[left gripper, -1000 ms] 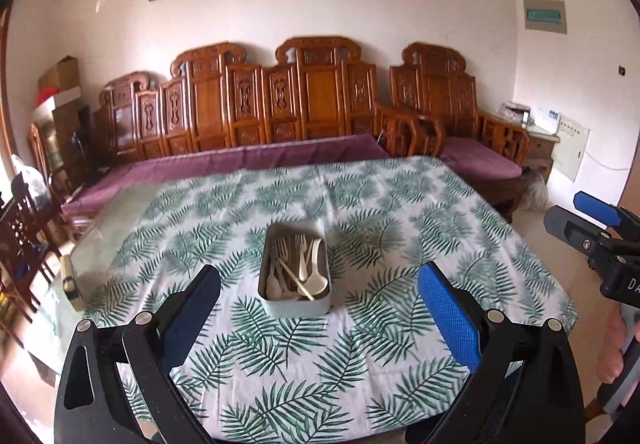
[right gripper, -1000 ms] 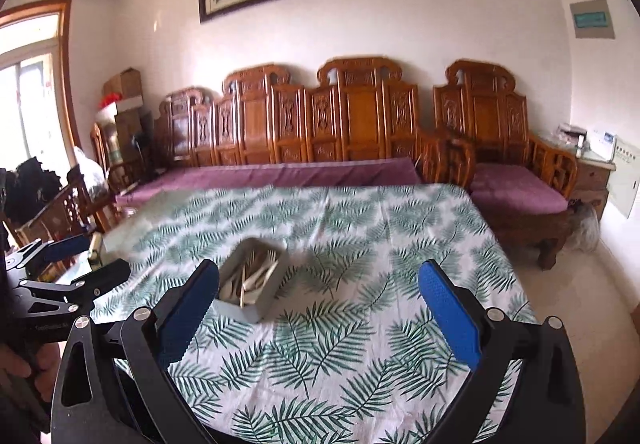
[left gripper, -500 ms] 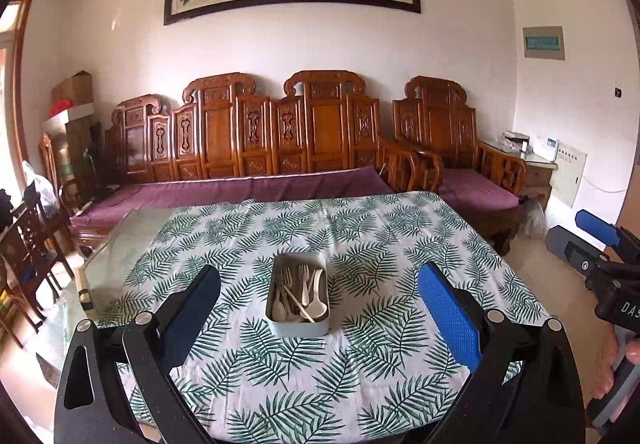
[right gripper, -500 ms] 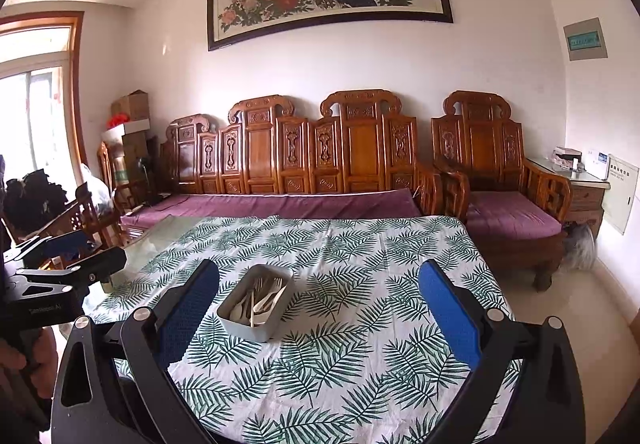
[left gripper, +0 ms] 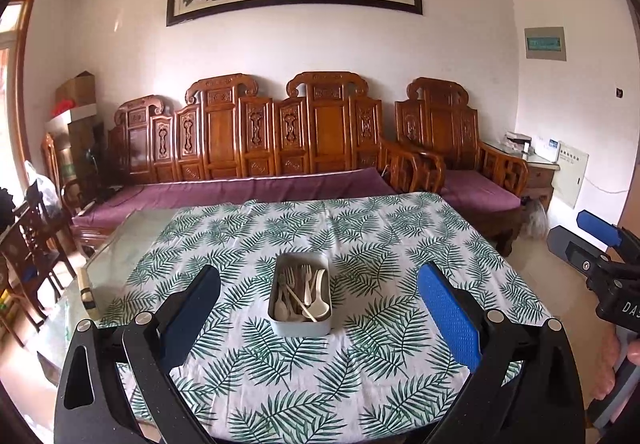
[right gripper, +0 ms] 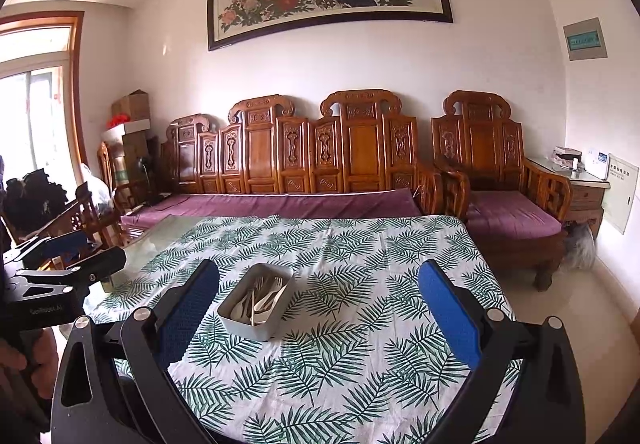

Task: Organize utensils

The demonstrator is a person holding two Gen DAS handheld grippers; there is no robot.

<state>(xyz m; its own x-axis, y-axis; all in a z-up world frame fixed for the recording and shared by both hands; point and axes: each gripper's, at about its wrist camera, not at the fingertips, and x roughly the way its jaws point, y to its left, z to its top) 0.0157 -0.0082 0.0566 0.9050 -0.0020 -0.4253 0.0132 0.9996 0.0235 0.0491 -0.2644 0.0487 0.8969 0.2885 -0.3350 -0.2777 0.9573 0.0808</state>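
A grey rectangular tin [left gripper: 301, 329] stands in the middle of the leaf-patterned tablecloth [left gripper: 380, 244] and holds several white plastic forks and spoons [left gripper: 310, 294]. It also shows in the right wrist view [right gripper: 252, 326], left of centre. My left gripper [left gripper: 320, 318] is open and empty, held back above the table's near edge. My right gripper [right gripper: 320, 318] is open and empty too, to the right of the tin. Each gripper shows at the edge of the other's view: the right one [left gripper: 588, 244] and the left one [right gripper: 68, 256].
The cloth covers most of a glass-topped table [left gripper: 120, 244]. A small object [left gripper: 86, 290] lies on the bare glass at the left. A carved wooden sofa with purple cushions [left gripper: 248, 192] stands behind the table, wooden chairs [left gripper: 32, 252] at the left.
Both grippers have pulled back and tilted up: the tin looks smaller and the wall painting has come into view. Both stay open and empty.
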